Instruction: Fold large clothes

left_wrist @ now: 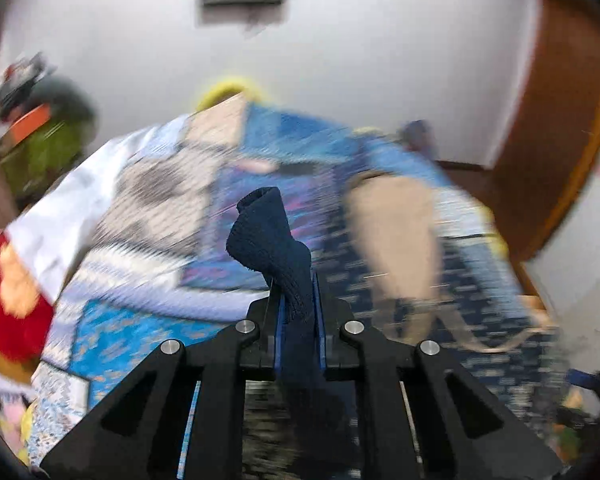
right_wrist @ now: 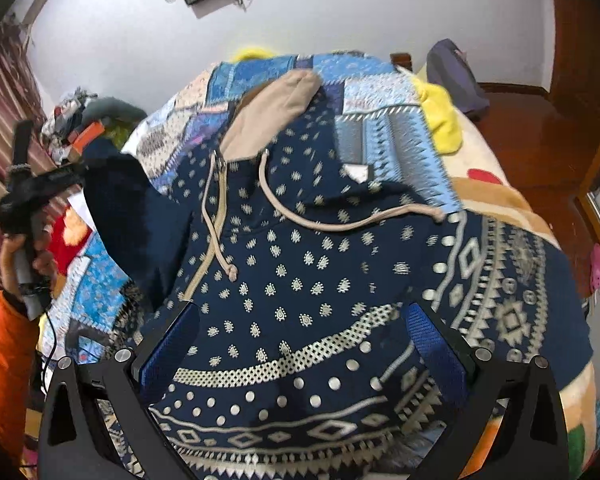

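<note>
stage: early, hoodie (right_wrist: 300, 280) lying unfolded on bed (right_wrist: 496, 200) | left fingers (left_wrist: 296, 304) pinching, lifting its cuff (left_wrist: 268, 232) | right fingers (right_wrist: 300, 344) spread wide, holding nothing | folds all remaining

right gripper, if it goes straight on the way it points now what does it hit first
Most likely the navy patterned hoodie on the bed: the open right gripper points down at its front, and nothing shows between them. How far off the cloth is cannot be told.

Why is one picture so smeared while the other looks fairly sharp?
Left wrist view: the bedspread is streaked with motion blur, while the left gripper and its pinched navy cuff stay crisp. Right wrist view: the hoodie is mostly sharp, and both views bulge like a fisheye.
</note>
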